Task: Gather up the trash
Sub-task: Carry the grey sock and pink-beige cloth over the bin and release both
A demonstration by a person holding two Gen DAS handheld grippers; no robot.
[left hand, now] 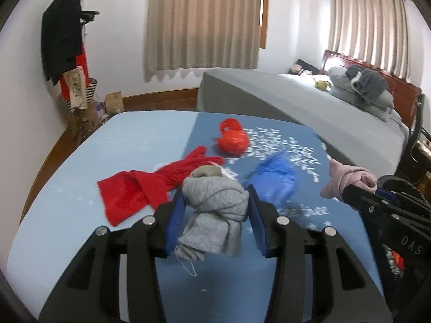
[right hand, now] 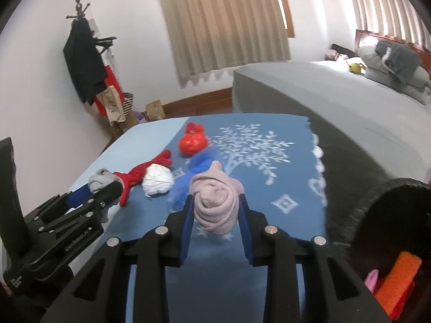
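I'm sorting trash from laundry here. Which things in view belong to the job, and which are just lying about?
Job:
red bag
white wad
blue bag

Lying about or doubtful:
grey sock in left gripper
pink sock in right gripper
red sock
bed
coat rack

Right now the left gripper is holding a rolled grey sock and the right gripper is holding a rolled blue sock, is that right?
Not quite. The left gripper does hold the rolled grey sock, but the right gripper is clamped on a rolled pink sock, not a blue one. The right wrist view shows it. The blue thing lies on the cloth behind.
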